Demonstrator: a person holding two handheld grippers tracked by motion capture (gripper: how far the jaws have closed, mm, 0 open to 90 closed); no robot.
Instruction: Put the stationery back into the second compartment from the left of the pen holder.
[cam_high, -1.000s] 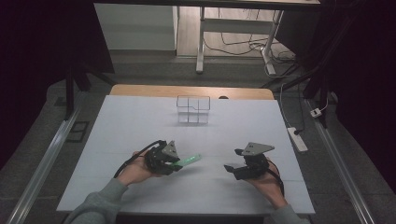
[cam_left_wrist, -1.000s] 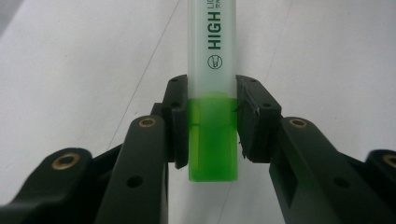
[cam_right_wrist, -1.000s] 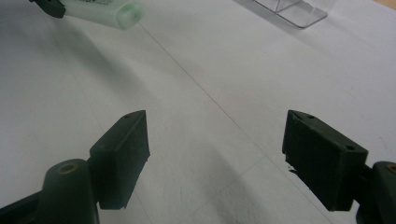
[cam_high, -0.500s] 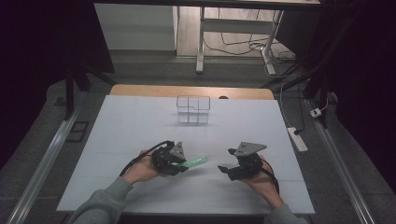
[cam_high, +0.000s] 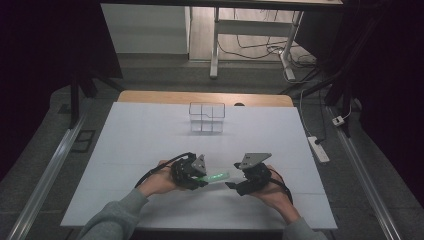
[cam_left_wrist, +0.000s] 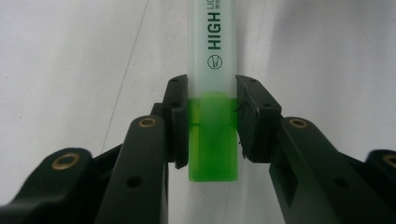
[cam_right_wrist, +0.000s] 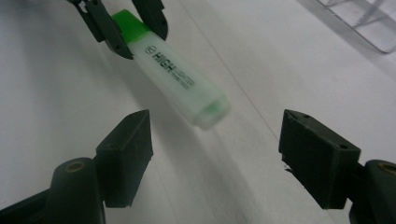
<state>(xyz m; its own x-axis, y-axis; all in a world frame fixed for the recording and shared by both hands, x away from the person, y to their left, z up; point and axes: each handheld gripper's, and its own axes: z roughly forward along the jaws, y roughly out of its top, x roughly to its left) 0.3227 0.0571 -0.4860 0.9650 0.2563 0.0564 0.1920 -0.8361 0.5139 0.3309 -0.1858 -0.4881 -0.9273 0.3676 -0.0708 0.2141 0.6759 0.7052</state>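
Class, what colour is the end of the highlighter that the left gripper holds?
Bright green highlighter end; clearest in the left gripper view.

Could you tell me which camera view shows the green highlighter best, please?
The right gripper view: the highlighter shows nearly whole, lettering and far end included. The left gripper view shows its green end clamped in close-up; the high view shows a small green sliver.
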